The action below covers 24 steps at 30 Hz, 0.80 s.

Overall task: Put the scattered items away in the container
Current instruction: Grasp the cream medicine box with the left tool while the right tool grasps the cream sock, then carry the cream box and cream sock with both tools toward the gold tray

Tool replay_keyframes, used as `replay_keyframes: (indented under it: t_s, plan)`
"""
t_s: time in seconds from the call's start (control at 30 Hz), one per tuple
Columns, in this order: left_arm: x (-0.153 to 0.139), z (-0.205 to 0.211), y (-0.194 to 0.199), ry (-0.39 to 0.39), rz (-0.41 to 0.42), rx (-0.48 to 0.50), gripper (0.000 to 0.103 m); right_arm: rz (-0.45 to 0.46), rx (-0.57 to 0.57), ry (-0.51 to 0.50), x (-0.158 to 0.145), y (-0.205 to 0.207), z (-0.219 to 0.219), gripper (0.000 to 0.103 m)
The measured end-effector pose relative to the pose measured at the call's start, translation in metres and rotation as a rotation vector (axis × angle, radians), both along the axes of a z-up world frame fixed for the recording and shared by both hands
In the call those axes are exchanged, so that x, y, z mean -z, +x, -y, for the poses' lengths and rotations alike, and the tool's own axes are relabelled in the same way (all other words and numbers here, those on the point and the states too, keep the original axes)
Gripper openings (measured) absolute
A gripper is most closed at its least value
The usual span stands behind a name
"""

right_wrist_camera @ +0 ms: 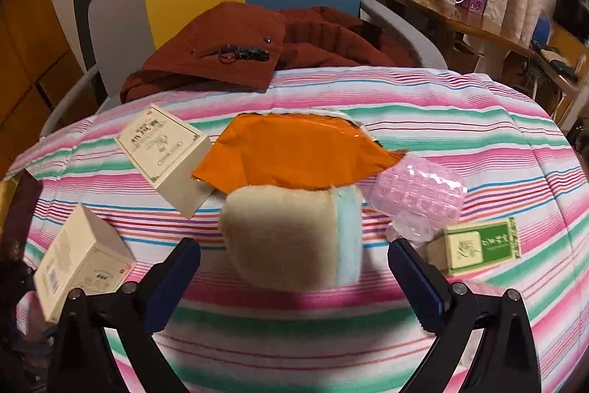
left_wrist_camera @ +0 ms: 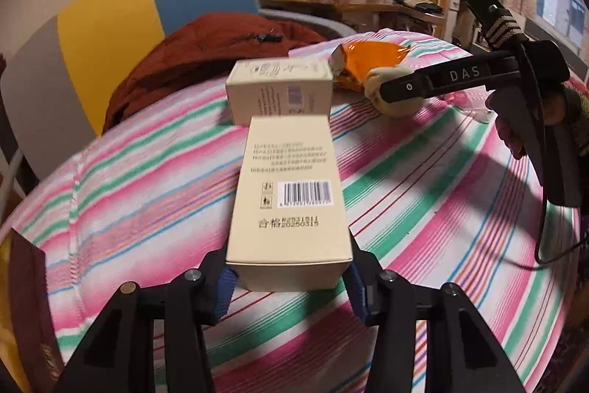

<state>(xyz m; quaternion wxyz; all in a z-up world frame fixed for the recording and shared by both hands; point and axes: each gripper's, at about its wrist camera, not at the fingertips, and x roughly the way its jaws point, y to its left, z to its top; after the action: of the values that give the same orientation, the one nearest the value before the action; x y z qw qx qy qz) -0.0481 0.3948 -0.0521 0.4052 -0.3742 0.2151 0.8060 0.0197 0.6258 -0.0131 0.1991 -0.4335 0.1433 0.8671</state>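
Note:
In the left wrist view a long cream box [left_wrist_camera: 287, 201] with a barcode points away from me, its near end between my blue pads [left_wrist_camera: 226, 286]. My left gripper [left_wrist_camera: 292, 290] is shut on it. The same box [right_wrist_camera: 81, 256] shows tilted at the lower left of the right wrist view. My right gripper [right_wrist_camera: 294, 282] stands open, one pad on each side of a cream and pale-blue plush toy [right_wrist_camera: 291, 238] without touching it. From the left wrist view, the right gripper [left_wrist_camera: 405, 87] reaches the plush toy [left_wrist_camera: 390, 98] from the right.
On the striped cloth [right_wrist_camera: 368, 337] lie a second cream box [right_wrist_camera: 165, 153], an orange bag [right_wrist_camera: 294, 150], a clear pink plastic case [right_wrist_camera: 416, 197] and a green and cream box [right_wrist_camera: 478, 245]. A red-brown jacket [right_wrist_camera: 257, 43] hangs over the chair behind. A dark brown object [left_wrist_camera: 29, 301] sits at the left edge.

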Motion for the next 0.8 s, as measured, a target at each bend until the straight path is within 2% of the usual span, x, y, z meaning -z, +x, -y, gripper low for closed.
replay_keyframes:
  t_s: [0.03,0.07,0.1,0.13,0.4,0.67,0.8]
  plan:
    - [0.001,0.001,-0.002,0.007,0.013,-0.004,0.051,0.002,-0.004,0.008,0.001,-0.004,0.001,0.099]
    - [0.0,0.003,-0.003,0.016,0.022,-0.009,0.05,0.014,-0.017,0.021,0.003,-0.008,0.004,0.082]
    - [0.0,0.005,-0.004,0.025,0.031,-0.015,0.05,0.045,-0.036,0.059,0.005,-0.012,0.009,0.074]
    - [0.0,0.007,-0.005,0.031,0.04,-0.017,0.05,0.067,-0.047,0.11,0.006,-0.014,0.013,0.071]
    - [-0.001,0.017,-0.007,0.049,0.054,-0.072,0.049,0.091,-0.08,0.206,0.007,-0.016,0.048,0.069]
    - [-0.001,0.062,0.004,0.029,0.023,-0.141,0.05,0.046,-0.07,0.169,0.007,-0.004,0.089,0.069]
    - [-0.001,0.083,0.013,0.035,0.014,-0.161,0.05,0.017,-0.043,0.183,0.009,0.007,0.122,0.069]
